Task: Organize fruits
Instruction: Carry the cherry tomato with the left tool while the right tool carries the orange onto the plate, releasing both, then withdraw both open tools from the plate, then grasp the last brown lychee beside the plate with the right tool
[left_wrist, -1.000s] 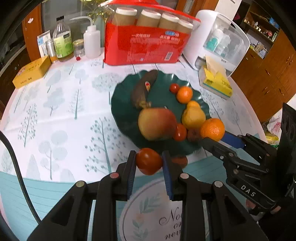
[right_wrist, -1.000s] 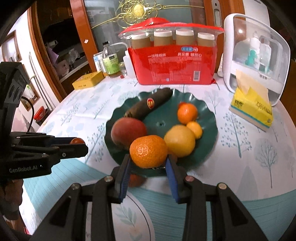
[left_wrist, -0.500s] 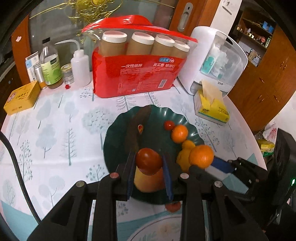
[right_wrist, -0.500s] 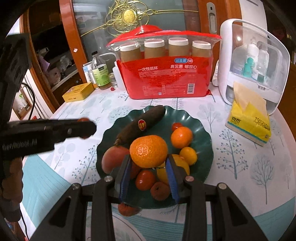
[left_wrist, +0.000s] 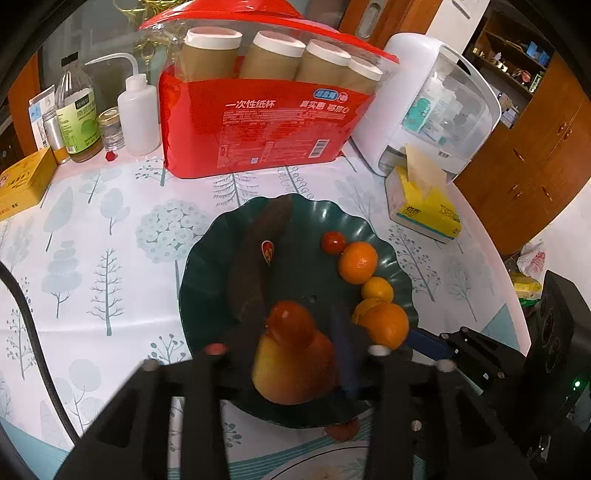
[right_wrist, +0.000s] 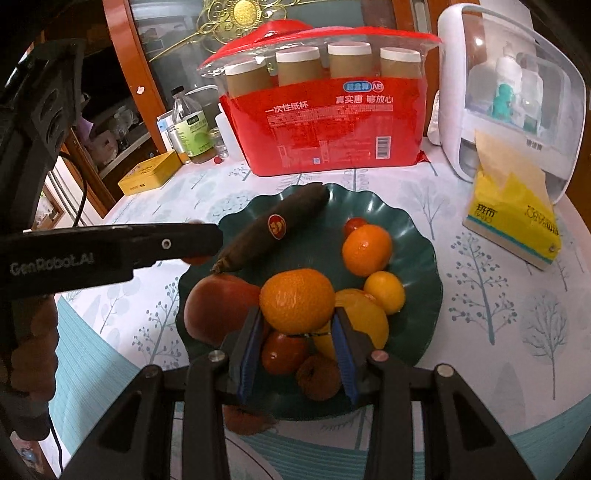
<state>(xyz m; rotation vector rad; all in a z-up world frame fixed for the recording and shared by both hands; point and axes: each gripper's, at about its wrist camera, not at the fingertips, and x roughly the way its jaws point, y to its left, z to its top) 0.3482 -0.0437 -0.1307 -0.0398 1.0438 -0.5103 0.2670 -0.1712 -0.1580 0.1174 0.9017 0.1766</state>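
A dark green scalloped plate (left_wrist: 207, 280) (right_wrist: 424, 258) holds a dark banana (right_wrist: 273, 229), an apple (right_wrist: 218, 310), a yellow pear, small oranges and tomatoes. My left gripper (left_wrist: 291, 328) is shut on a red tomato (left_wrist: 290, 325) and holds it above the apple (left_wrist: 291, 373), over the plate's near side. My right gripper (right_wrist: 295, 328) is shut on a large orange (right_wrist: 295, 299), also seen from the left wrist (left_wrist: 386, 325), above the plate's front. The left gripper's arm crosses the right wrist view (right_wrist: 110, 247).
A red pack of paper cups (left_wrist: 266, 110) stands behind the plate. A white box (left_wrist: 436, 110) and a yellow tissue pack (left_wrist: 424, 206) stand at the right. Bottles (left_wrist: 79, 114) and a yellow tin (left_wrist: 22, 184) are at the left. One fruit (right_wrist: 243, 417) lies before the plate.
Both grippers have moved forward over the plate with their fruits. The tomato now hangs above the apple, and the orange sits above the plate's front fruits.
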